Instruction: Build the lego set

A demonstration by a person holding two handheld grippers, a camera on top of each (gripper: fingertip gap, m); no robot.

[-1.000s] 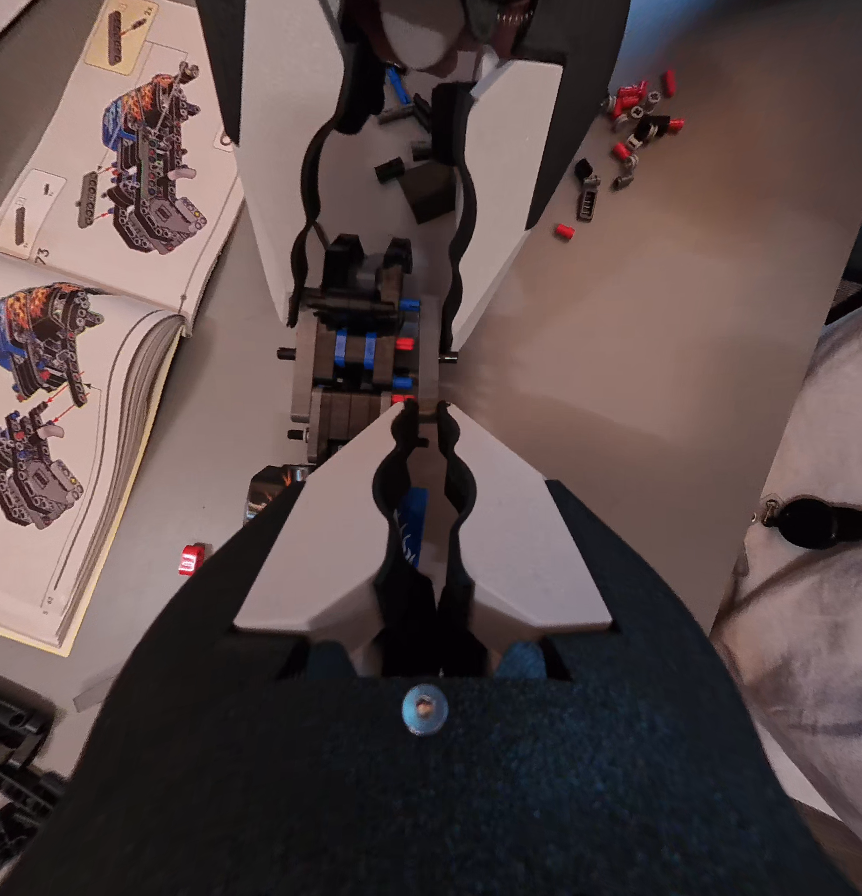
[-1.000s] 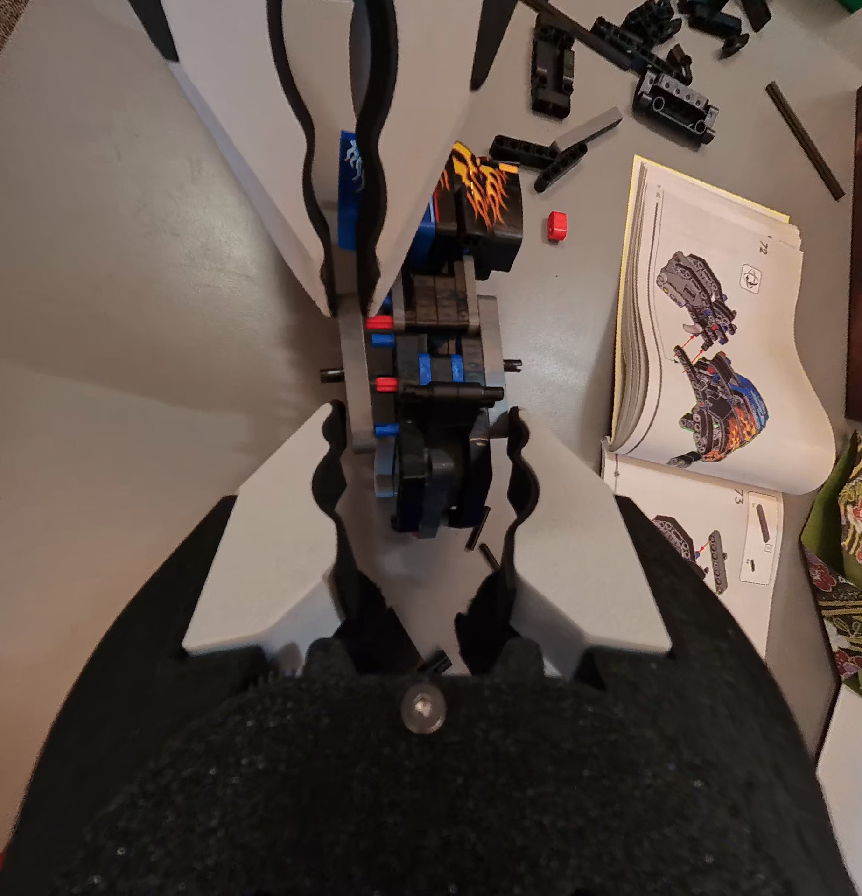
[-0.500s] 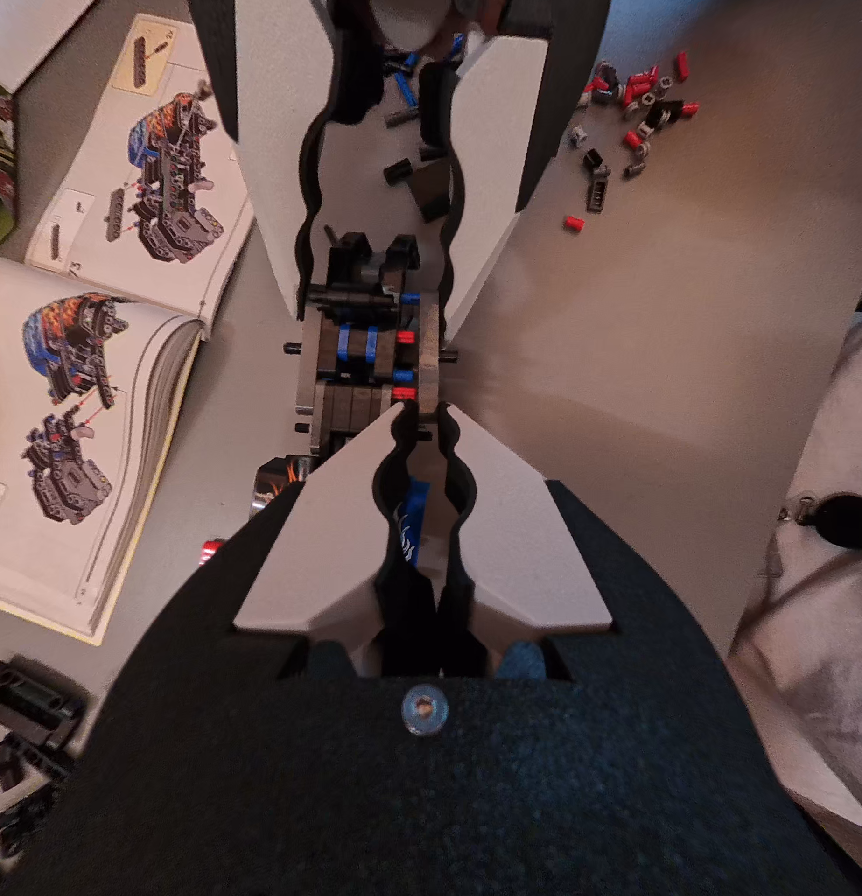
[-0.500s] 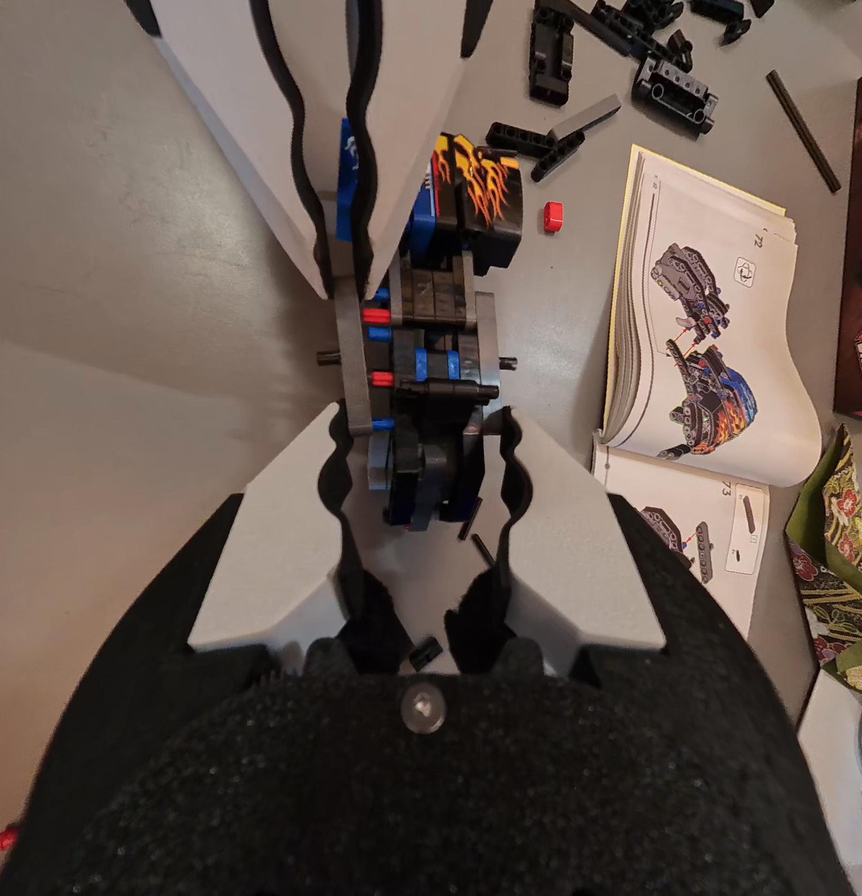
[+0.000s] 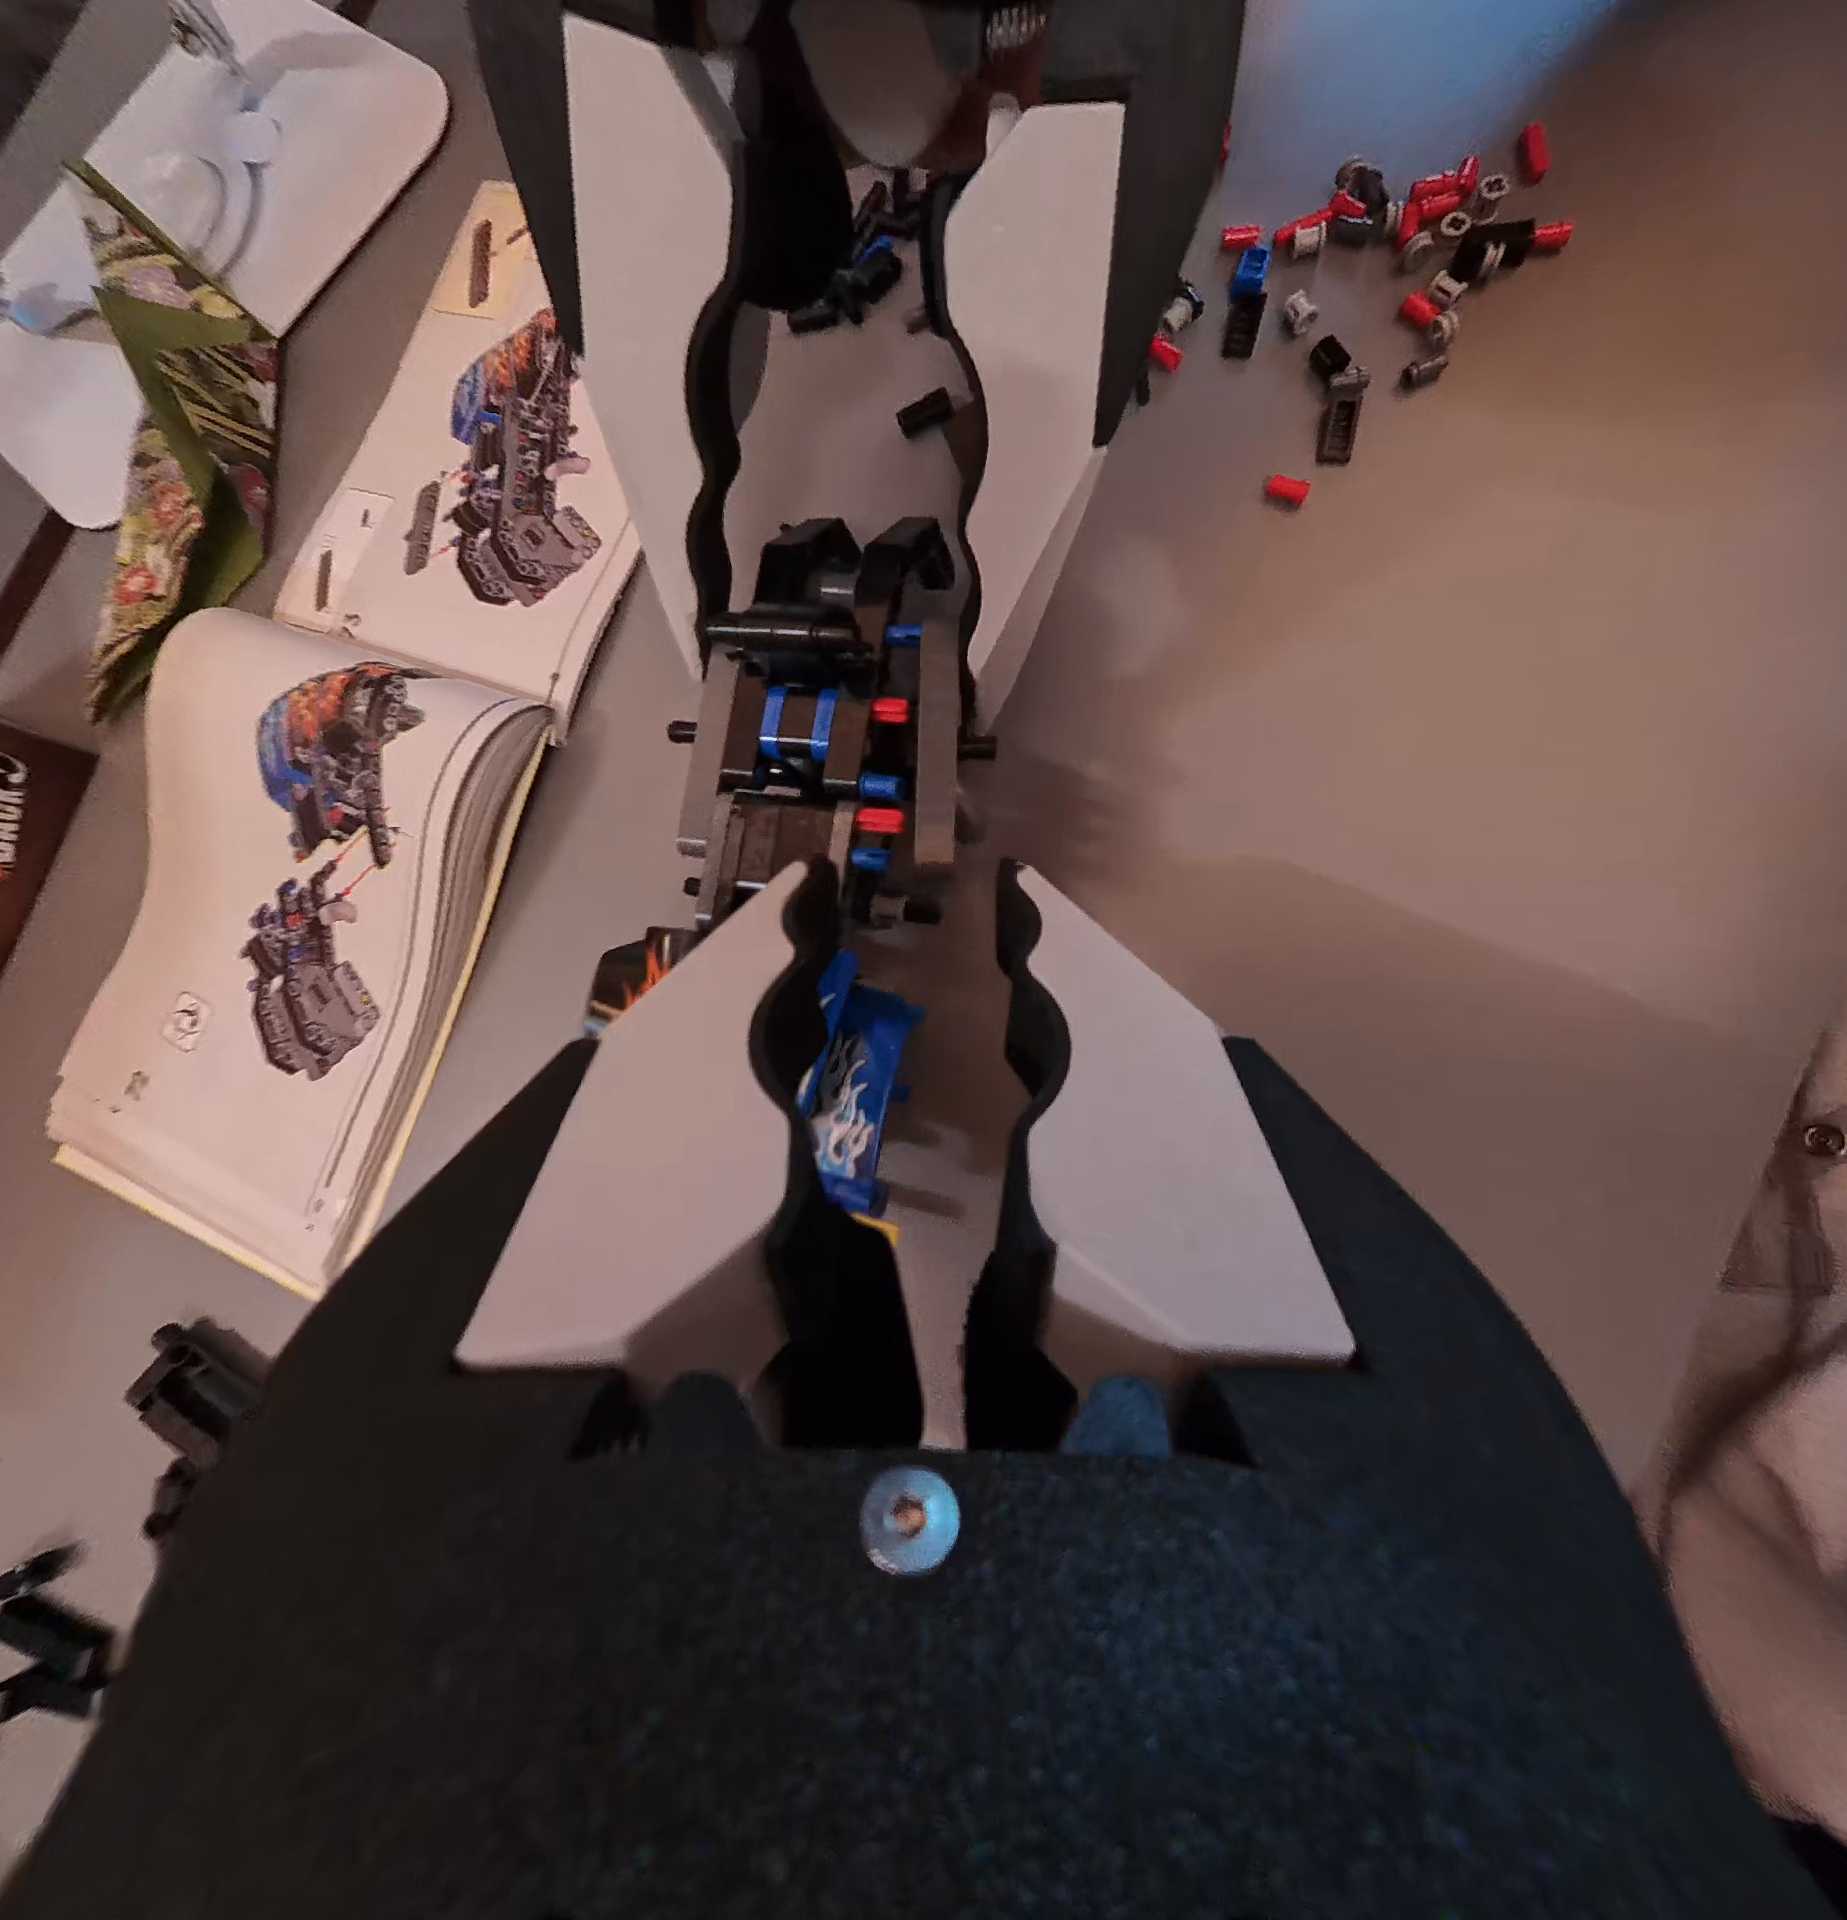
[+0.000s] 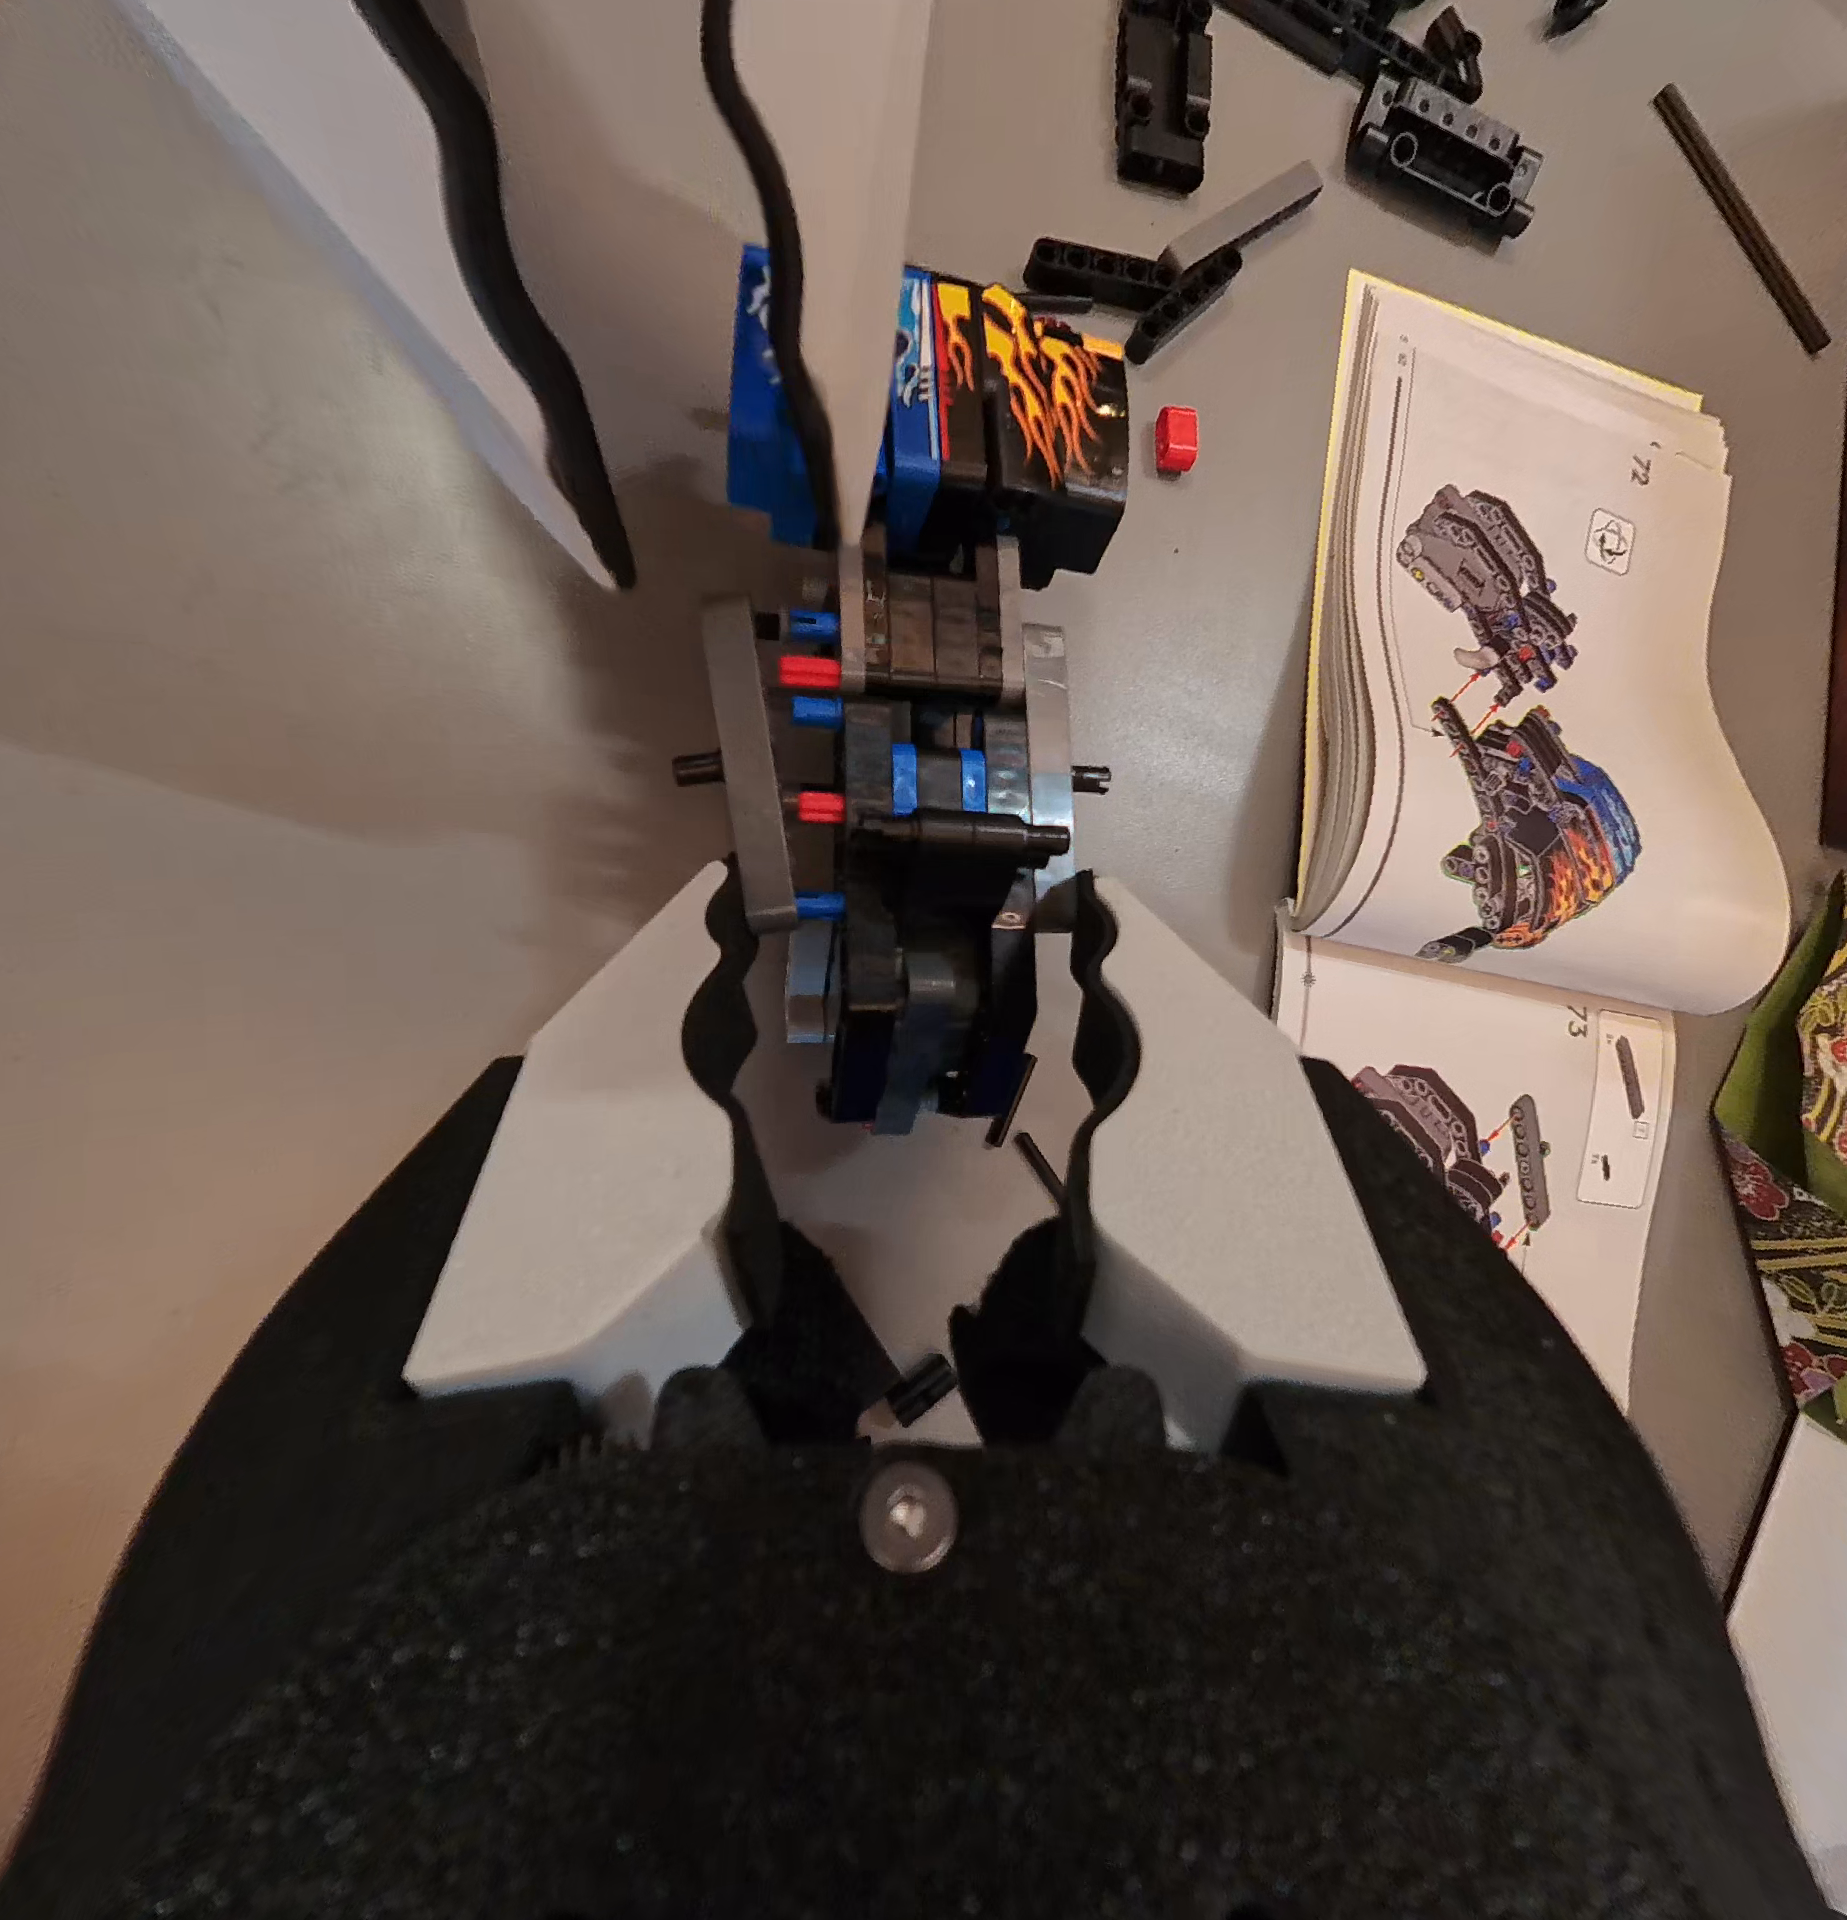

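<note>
facing each other over a grey table [image 5: 1418,790], the left gripper [image 5: 908,883] and right gripper [image 6: 903,894] flank the half-built lego model [image 6: 898,769]. the left's fingers [image 5: 690,1049] stand parted around the model's blue flame-printed end, gripping nothing; the right's fingers [image 6: 1199,1122] spread wide around the opposite black end, contact unclear. an open instruction booklet [image 6: 1521,665] lies beside the model, loose red pins [image 5: 1418,239] well apart.

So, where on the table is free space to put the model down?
The widest bare patch lies beside the model on the side away from the instruction booklet, below the scattered red and grey pins in the left wrist view. The booklet side is crowded, with loose black beams above it.
</note>
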